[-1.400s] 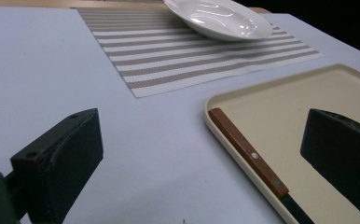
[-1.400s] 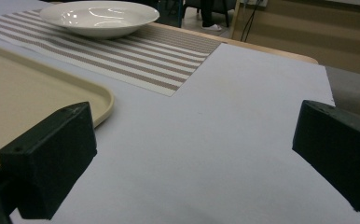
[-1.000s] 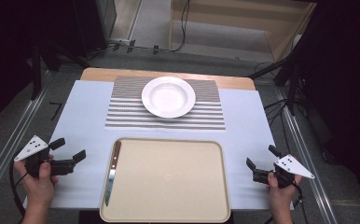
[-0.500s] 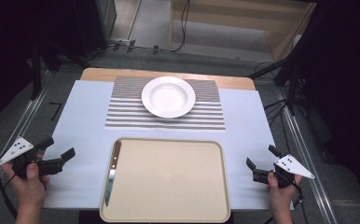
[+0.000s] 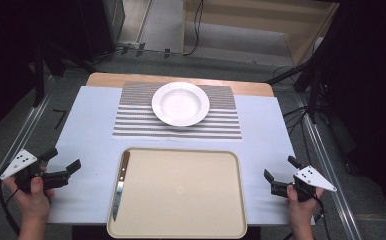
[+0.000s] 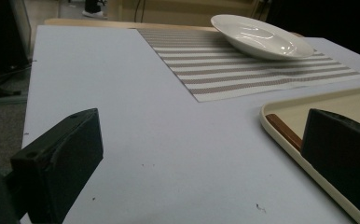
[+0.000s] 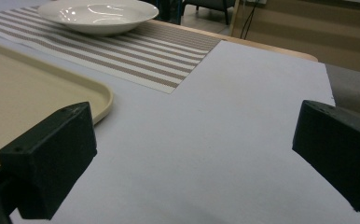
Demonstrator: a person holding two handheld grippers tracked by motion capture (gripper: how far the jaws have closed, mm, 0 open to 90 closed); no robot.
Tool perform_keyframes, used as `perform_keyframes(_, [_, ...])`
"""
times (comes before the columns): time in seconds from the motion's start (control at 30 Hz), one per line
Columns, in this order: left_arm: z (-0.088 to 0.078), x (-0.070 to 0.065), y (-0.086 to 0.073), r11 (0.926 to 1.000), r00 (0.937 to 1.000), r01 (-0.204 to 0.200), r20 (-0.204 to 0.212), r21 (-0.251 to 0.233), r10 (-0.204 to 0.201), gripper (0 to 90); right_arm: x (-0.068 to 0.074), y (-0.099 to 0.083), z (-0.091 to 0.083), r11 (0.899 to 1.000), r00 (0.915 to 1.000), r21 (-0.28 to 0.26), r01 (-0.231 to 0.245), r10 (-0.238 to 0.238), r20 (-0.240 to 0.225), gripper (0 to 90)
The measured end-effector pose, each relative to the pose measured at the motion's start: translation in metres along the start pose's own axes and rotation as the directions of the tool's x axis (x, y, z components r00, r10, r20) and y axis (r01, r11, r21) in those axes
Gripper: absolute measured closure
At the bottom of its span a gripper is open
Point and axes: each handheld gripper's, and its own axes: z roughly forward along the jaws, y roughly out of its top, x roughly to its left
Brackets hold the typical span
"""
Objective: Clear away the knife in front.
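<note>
A white plate (image 5: 180, 103) sits on a striped placemat (image 5: 131, 120) at the far middle of the table. A beige tray (image 5: 181, 200) lies near the front edge, and a knife (image 5: 120, 185) with a brown handle lies along its left side. My left gripper (image 5: 63, 158) is open over the bare pale cloth left of the tray, holding nothing. My right gripper (image 5: 279, 168) is open right of the tray, also holding nothing. The left gripper view shows the tray rim (image 6: 280, 140), the knife handle (image 6: 283, 131) and the plate (image 6: 262, 37). In the right gripper view are the tray corner (image 7: 94, 100) and the plate (image 7: 99, 16).
A pale blue cloth (image 5: 91, 130) covers the table, with a wooden edge (image 5: 106, 77) showing at the far side. Metal rails (image 5: 16, 145) run along both sides. Cables and dark stands lie on the floor beyond the table.
My left gripper has shifted a little to the left, away from the tray, and then held still. The right gripper has not moved.
</note>
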Motion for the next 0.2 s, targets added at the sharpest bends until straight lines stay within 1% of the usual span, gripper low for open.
perform_keyframes(0.2, [0.0007,0.0012,-0.0002,1.0000,0.9999,0.009,0.007,-0.001,-0.009,0.0,0.0002,0.0002,0.0009,1.000,1.0000,0.003,0.002,-0.002,0.003,0.0])
